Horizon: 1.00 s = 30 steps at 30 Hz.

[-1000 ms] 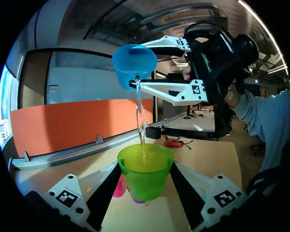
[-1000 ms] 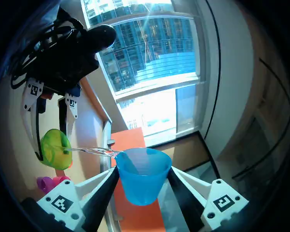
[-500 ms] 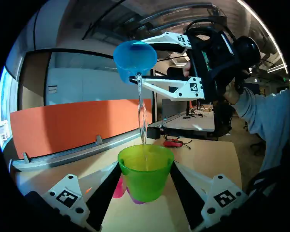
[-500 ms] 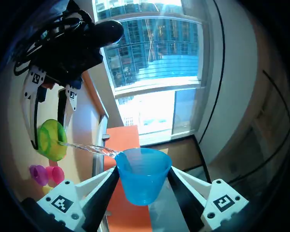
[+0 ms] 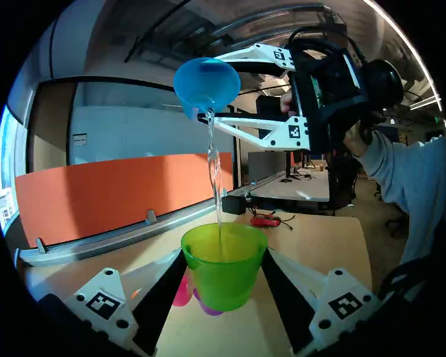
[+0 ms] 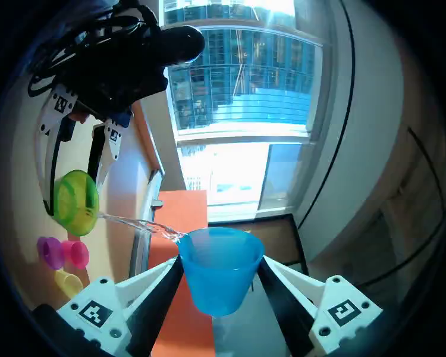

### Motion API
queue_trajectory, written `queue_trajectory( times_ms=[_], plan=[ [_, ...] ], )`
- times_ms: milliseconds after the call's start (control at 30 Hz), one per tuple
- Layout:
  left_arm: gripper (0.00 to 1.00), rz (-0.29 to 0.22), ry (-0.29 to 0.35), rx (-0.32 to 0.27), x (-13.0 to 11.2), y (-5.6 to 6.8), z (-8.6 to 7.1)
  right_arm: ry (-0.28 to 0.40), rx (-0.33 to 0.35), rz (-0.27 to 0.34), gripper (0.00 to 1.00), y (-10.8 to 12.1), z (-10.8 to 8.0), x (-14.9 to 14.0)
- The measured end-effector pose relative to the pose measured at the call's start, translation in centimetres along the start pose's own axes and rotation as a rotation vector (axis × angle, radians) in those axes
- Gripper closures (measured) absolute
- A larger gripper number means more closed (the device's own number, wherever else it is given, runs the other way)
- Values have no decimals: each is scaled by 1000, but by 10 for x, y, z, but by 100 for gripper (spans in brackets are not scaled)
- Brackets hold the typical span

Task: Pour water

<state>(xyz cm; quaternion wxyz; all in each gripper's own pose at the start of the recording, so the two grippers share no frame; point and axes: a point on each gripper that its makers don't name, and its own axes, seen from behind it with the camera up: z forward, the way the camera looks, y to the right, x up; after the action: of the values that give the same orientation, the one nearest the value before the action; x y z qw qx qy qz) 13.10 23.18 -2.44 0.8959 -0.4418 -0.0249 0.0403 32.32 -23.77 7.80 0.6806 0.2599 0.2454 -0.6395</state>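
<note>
My left gripper is shut on an upright green cup just above the wooden table. High above it my right gripper is shut on a blue cup tipped steeply on its side. A thin stream of water falls from its rim into the green cup. In the right gripper view the blue cup sits between the right gripper's fingers, water arcs left to the green cup, and the left gripper is closed on that cup.
Small pink, purple and yellow cups stand on the table under the green cup. An orange partition with a metal rail lines the table's far edge. A red object and cables lie at the back. A person's grey sleeve is at right.
The right gripper has tipped the blue cup further over and lifted it slightly. Water keeps streaming into the green cup, which stays where it was.
</note>
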Motion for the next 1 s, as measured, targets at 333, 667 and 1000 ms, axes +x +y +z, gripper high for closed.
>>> queue_trajectory(
  times_ms=[333, 667, 1000],
  plan=[
    [15, -4, 8, 0, 3, 2, 1, -2, -3, -83, 11, 5, -2, 5],
    [15, -5, 12, 1, 5, 2, 1, 6, -5, -166, 11, 6, 0, 18],
    [15, -4, 17, 0, 7, 2, 2, 18, -7, -253, 11, 2, 4, 29]
  ],
)
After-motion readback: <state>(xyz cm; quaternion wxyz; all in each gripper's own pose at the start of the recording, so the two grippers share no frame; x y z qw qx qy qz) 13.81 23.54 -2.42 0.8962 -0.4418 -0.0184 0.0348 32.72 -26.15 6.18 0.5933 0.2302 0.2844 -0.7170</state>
